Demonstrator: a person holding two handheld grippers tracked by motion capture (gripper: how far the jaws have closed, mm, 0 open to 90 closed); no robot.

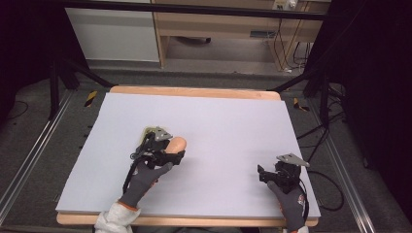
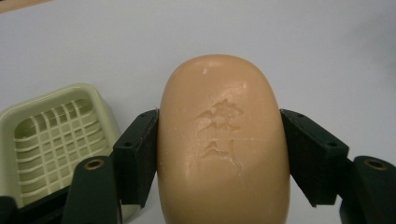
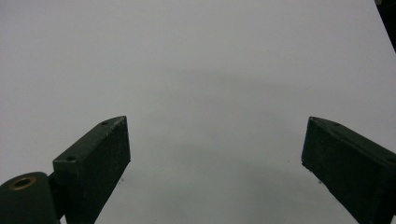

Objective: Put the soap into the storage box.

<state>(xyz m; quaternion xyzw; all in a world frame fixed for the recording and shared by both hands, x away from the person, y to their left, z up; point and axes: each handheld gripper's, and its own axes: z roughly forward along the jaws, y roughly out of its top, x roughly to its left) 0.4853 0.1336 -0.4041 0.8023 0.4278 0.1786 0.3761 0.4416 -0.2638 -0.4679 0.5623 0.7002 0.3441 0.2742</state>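
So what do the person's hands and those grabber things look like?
Both hands wear dark grey gloves with orange cuffs. The left gripper and right gripper are black, each with flat block-shaped jaws, brass-coloured rivets, a grey three-cornered plate on top and a black trailing cable.

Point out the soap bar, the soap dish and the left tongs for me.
soap bar point(image 2: 223, 140), left gripper view, on its embossed top face.
soap dish point(image 2: 56, 135), left gripper view, on its slatted inner grid.
left tongs point(image 1: 170, 156), high view, between the tips clamping the soap.

left tongs point(image 1: 176, 151): gripping soap point(image 1: 177, 143) | right tongs point(image 1: 263, 174): on table point(image 1: 233, 121)
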